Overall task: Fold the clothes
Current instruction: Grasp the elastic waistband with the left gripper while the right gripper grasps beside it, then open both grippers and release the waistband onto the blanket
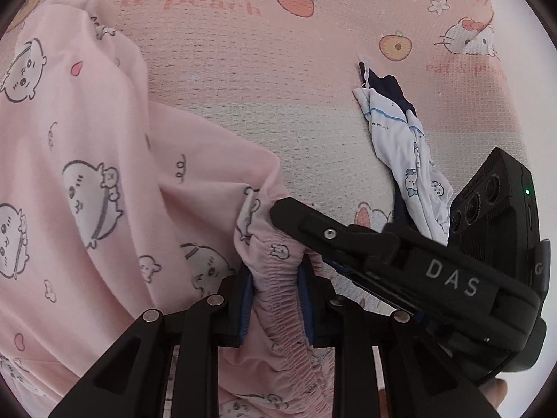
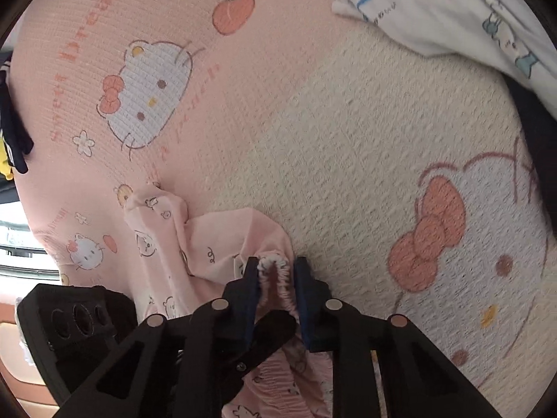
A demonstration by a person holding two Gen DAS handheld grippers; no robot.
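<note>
Gathered elastic waistband (image 1: 275,299) of the pink printed garment (image 1: 104,160) sits clamped in left gripper (image 1: 275,306) jaws, right gripper (image 2: 276,289) jaws pinching it just beside, fabric trailing left over the bed (image 1: 278,87).

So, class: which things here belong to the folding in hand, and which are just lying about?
In hand:
- pink garment, by its waistband
- left gripper
- right gripper

Lying about:
- white garment
- navy cloth
- printed bedspread
</note>
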